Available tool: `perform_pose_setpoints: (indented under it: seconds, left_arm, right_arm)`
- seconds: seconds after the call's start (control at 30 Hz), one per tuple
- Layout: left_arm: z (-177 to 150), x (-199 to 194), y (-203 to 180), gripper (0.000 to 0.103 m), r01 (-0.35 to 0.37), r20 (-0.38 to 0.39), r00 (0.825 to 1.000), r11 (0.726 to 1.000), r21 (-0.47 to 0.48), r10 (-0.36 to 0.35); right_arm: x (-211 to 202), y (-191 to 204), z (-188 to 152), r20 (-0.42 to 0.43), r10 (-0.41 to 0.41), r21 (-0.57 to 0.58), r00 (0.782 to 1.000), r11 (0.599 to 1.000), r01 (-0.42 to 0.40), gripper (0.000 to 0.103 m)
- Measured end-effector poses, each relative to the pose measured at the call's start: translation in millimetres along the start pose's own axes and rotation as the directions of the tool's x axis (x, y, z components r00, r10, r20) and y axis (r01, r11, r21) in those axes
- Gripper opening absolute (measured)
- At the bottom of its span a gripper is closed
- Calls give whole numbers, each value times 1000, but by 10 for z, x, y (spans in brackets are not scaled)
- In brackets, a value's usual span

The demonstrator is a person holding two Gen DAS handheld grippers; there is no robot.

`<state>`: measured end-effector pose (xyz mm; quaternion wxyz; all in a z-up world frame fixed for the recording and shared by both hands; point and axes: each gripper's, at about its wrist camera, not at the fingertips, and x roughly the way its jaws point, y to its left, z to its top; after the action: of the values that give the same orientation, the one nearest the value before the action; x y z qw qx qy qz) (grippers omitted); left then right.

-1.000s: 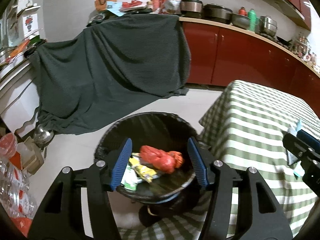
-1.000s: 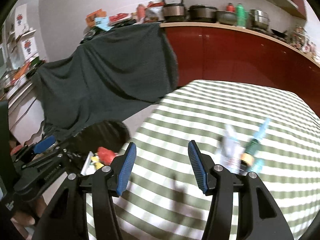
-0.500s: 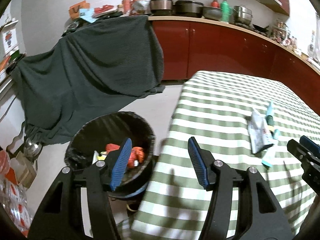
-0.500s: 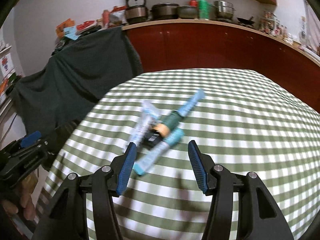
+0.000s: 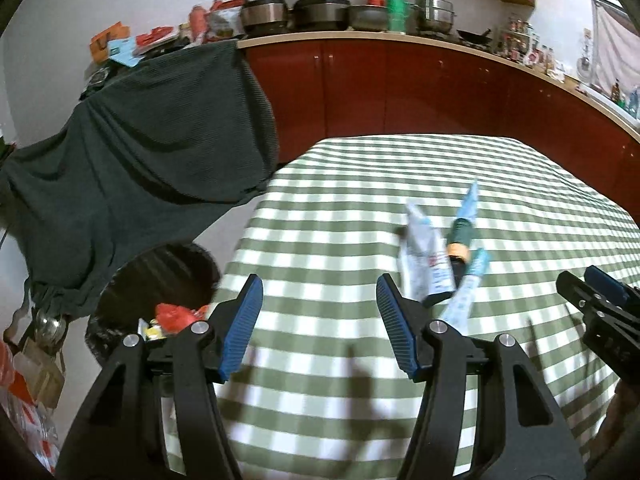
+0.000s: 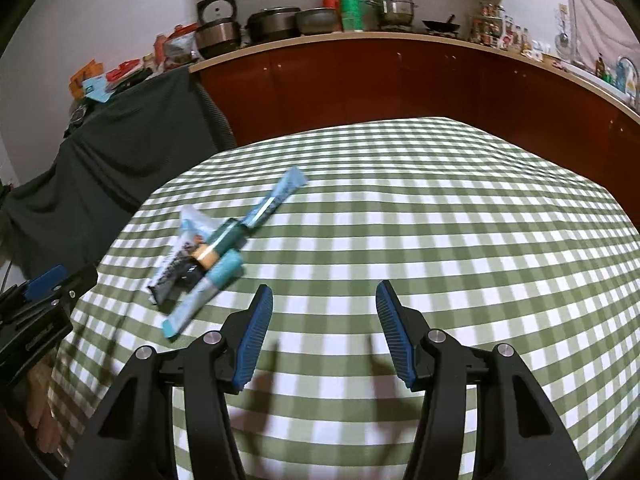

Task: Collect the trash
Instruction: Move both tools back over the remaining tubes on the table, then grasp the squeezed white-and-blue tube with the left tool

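A black-lined bin (image 5: pixel 160 280) is sitting on the floor left of the checked table (image 5: pixel 360 184), holding red and yellow scraps. The left gripper (image 5: pixel 319 322) and right gripper (image 6: pixel 324 328) are hovering above the cloth, jaws parted and empty. The wrappers (image 6: pixel 212 256) are lying in a small heap between them, touching each other.

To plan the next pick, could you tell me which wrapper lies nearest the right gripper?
The light-blue stick wrapper; its end reaches closest to the right gripper.

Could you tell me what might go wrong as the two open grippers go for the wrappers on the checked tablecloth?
The light blue stick wrappers and the grey printed sachet overlap in one pile, so the open left gripper might lift several and drop one. The green checked tablecloth could bunch under a low pinch. The black-lined trash bin sits below the table edge, so a release could miss.
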<state>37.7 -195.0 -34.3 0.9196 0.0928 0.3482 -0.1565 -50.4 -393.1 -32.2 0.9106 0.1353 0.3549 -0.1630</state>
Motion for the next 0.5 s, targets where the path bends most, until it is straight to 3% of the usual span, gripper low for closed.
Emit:
perform_pose_setpoints:
  seconds: [0.5]
  left_arm:
    - [115,232,-542,58,57,-19,998,994,88,-55]
  right_arm:
    - [146,-325,-4,-40,-42,63,998,997,44,53]
